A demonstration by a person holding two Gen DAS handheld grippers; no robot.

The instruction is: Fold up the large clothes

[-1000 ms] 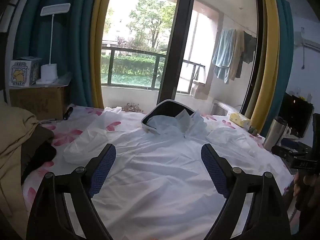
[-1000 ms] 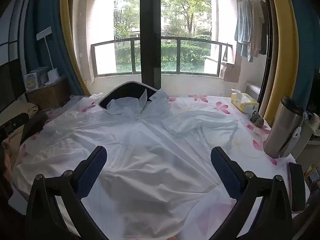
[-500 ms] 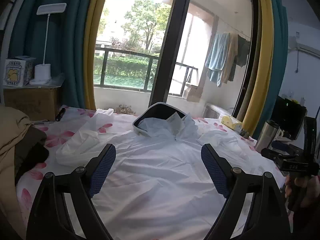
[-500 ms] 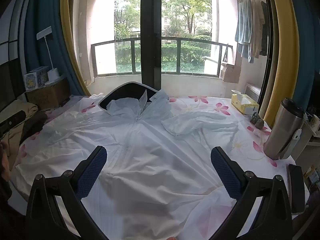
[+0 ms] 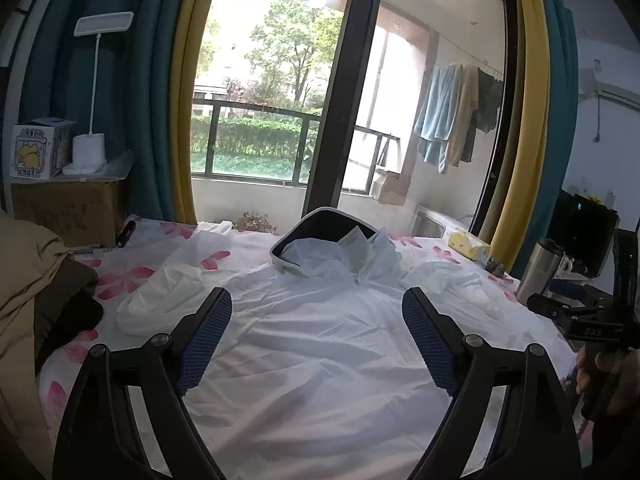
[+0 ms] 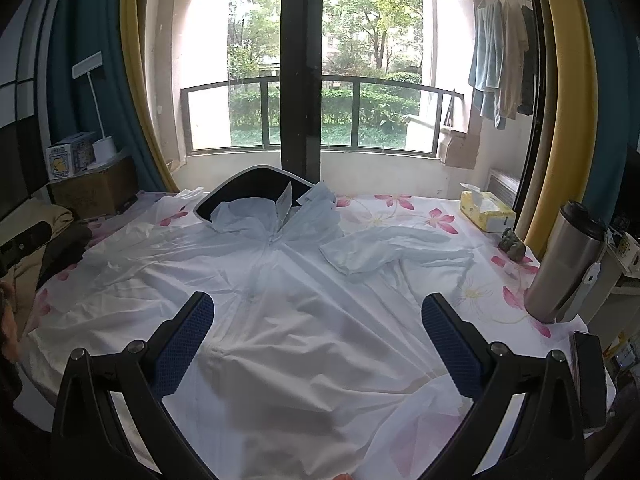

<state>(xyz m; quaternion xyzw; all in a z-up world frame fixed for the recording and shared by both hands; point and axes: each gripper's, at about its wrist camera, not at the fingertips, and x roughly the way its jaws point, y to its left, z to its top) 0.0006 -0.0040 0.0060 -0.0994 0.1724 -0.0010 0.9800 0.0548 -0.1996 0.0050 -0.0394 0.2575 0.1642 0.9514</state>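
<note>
- Folding has barely begun: white zip-front jacket (image 6: pixel 304 312) lies spread face-up across the floral-covered table (image 6: pixel 492 280), collar toward its far edge.
- Right sleeve (image 6: pixel 384 248) is crossed inward; left sleeve (image 5: pixel 168 292) lies outstretched.
- Left gripper (image 5: pixel 316 336) and right gripper (image 6: pixel 316 340) hover wide, empty.

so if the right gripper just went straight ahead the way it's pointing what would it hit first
Most likely the white jacket spread on the table. The right gripper has its jaws open and aims at the jacket's middle, with nothing between them. Depth is unclear, so exactly where it would touch down is a guess.
</note>
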